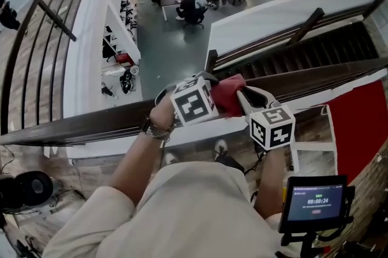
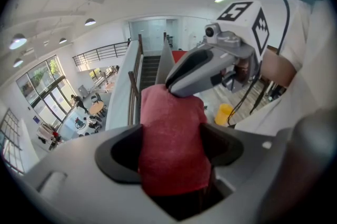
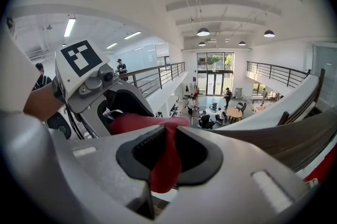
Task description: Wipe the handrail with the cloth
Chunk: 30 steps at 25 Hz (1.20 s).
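A red cloth (image 1: 228, 93) lies bunched on the dark wooden handrail (image 1: 79, 125), held between both grippers. My left gripper (image 1: 209, 82) grips the cloth's left part; in its own view the red cloth (image 2: 171, 139) fills the space between its jaws. My right gripper (image 1: 244, 98) pinches the cloth's right end, and in the right gripper view a fold of cloth (image 3: 167, 157) hangs between the jaws. The left gripper (image 3: 113, 107) faces it at close range, and the handrail (image 3: 279, 136) runs off to the right.
The handrail borders a balcony above an open hall (image 1: 182, 20) with tables and seated people far below. A staircase with its own rail (image 1: 315, 48) descends at the right. A device with a timer screen (image 1: 316, 202) is at lower right; a yellow bin (image 2: 227, 112) stands on the floor.
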Motion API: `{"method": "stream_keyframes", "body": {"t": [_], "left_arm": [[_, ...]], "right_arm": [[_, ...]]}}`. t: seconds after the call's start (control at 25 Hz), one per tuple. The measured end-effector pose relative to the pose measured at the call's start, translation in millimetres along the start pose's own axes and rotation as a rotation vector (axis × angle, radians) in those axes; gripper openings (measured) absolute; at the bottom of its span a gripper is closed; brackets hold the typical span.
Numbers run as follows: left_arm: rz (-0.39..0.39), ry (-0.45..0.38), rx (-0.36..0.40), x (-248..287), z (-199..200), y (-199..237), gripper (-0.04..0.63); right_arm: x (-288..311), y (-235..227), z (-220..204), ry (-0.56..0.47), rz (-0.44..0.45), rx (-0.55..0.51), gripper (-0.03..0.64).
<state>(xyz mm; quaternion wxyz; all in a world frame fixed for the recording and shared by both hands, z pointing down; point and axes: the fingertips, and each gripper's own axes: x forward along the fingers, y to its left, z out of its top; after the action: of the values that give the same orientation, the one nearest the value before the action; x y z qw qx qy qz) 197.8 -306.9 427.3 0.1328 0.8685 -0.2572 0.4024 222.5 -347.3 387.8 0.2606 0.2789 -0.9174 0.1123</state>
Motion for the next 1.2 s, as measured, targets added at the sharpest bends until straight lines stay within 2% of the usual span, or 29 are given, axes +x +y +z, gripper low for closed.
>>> {"method": "stream_keyframes", "body": {"t": [0.28,0.56,0.72,0.96,1.2], "left_arm": [[0.004,-0.011,0.007,-2,1,3,0.365],[-0.007,-0.015,0.009,-17,-11,-3,0.365],[-0.013,-0.011,0.003,-8,-8,2,0.364],[-0.030,0.012,0.010,-6,-12,2,0.365],[-0.034,0.054,0.015,-9,-14,-4,0.367]], "right_arm": [[0,0,2,-0.013,-0.016,0.007,0.067],[0,20,4,-0.031,-0.025,0.011,0.067],[2,9,2,-0.060,-0.022,0.028,0.067],[5,10,-1,-0.077,0.027,0.042,0.067],[3,18,-2,-0.063,0.064,-0.018,0.067]]}}
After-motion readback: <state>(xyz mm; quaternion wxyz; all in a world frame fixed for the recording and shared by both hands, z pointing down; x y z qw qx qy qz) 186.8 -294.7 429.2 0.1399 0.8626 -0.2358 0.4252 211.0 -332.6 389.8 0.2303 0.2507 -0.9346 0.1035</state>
